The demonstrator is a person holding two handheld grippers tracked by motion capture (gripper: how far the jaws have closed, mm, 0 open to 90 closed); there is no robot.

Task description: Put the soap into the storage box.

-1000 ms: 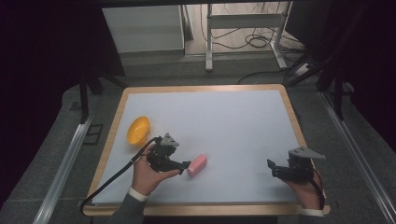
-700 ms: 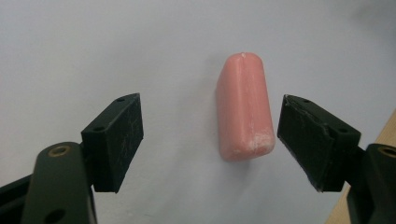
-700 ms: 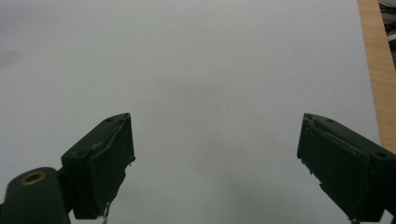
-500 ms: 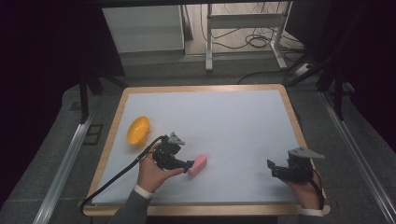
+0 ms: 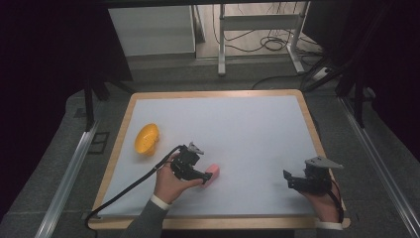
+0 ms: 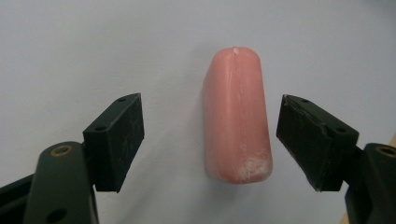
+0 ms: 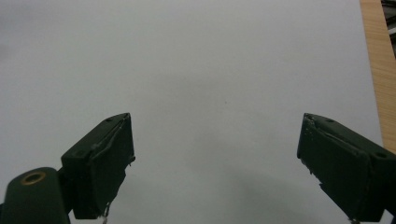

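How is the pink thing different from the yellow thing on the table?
The pink block is long with rounded ends; the yellow bowl is rounder and hollow. The pink block looks smaller than the yellow bowl in the high view. The pink block lies between the open fingers of the left gripper, touched by neither; the yellow bowl sits alone near the table's left edge. Both rest on the white tabletop.
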